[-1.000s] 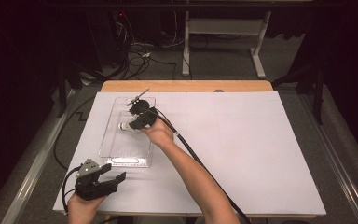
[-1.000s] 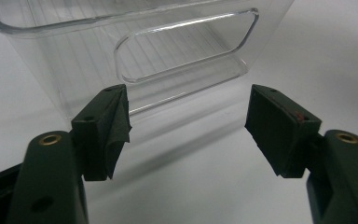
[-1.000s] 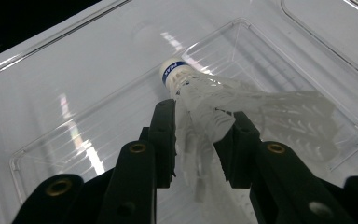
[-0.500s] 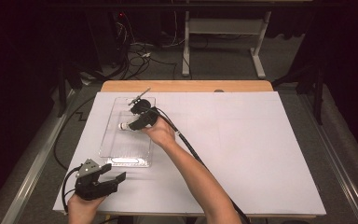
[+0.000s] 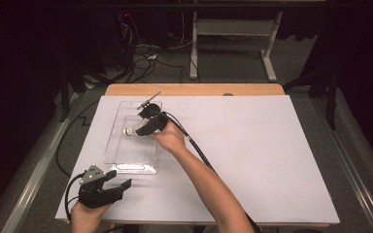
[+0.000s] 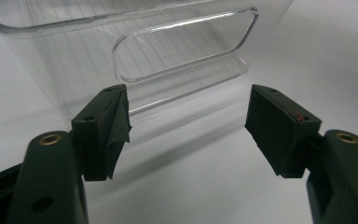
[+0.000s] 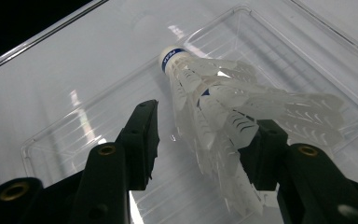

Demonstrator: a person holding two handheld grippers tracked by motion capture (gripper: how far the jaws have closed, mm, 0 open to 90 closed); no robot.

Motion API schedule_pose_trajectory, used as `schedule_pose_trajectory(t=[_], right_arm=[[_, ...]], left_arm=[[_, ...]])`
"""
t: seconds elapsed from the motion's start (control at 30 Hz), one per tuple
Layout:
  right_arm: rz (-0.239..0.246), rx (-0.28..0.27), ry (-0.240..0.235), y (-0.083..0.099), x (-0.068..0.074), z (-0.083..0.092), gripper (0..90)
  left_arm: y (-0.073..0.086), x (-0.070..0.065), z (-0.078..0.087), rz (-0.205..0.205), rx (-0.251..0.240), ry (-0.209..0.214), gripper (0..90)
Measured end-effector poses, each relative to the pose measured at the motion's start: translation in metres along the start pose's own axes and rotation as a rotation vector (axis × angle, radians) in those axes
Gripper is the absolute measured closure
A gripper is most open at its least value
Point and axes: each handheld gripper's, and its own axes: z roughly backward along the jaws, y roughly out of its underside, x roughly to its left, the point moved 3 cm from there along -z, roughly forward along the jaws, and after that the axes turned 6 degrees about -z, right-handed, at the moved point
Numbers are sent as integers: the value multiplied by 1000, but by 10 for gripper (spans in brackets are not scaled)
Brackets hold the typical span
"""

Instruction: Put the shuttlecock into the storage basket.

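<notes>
Shuttlecock (image 5: 132,131) lies in the clear tray (image 5: 114,150) in the high view, just ahead of the right gripper (image 5: 143,130); the left gripper (image 5: 121,184) rests near the tray's close end. Left gripper view: its jaws stand spread with nothing between them, the tray wall just beyond. Right gripper view: the jaws have just been opening, and the shuttlecock's feathers (image 7: 242,116) sit between them, perhaps brushing the right jaw.
</notes>
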Motion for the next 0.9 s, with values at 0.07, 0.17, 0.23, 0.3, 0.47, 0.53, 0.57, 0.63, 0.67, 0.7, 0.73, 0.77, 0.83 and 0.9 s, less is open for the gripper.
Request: schedule_pose_trajectory(t=[0.07, 0.17, 0.23, 0.3, 0.47, 0.53, 0.57, 0.63, 0.67, 0.7, 0.73, 0.77, 0.83, 0.9], right_arm=[[-1, 1, 1, 1, -1, 0, 525], [-13, -1, -4, 2, -4, 2, 524], [-13, -2, -1, 3, -5, 3, 524], [-11, -2, 0, 4, -7, 4, 525], [-15, -3, 2, 6, -10, 8, 524], [-15, -9, -6, 7, -12, 9, 530], [-20, -11, -10, 8, -11, 9, 533], [-22, -15, -14, 9, -11, 10, 534], [-22, -16, -14, 9, -10, 10, 534], [-23, -16, -13, 9, -10, 11, 534], [-22, -18, -15, 9, -10, 11, 534], [-22, -19, -17, 10, -10, 11, 535], [-18, -23, -16, 10, -9, 12, 537], [-21, -23, -10, 9, -9, 14, 537]], left_arm=[[0, 0, 0, 0, 1, 0, 313], [0, 0, 0, -1, 3, 1, 313], [0, 0, 0, -1, 3, 1, 313], [0, 0, 0, -1, 4, 1, 313], [0, 0, 0, -2, 4, 1, 313], [0, 0, -1, -2, 5, 0, 313], [0, 0, -1, -3, 5, 0, 313], [-1, -1, -1, -5, 6, 1, 313], [-1, -1, -2, -7, 6, 2, 313], [-1, -2, -2, -9, 7, 2, 313], [-1, -2, -2, -10, 8, 3, 313], [-1, -2, -2, -9, 7, 2, 313], [-1, -1, -2, -7, 6, 2, 313], [-1, -1, -2, -6, 5, 1, 313]])
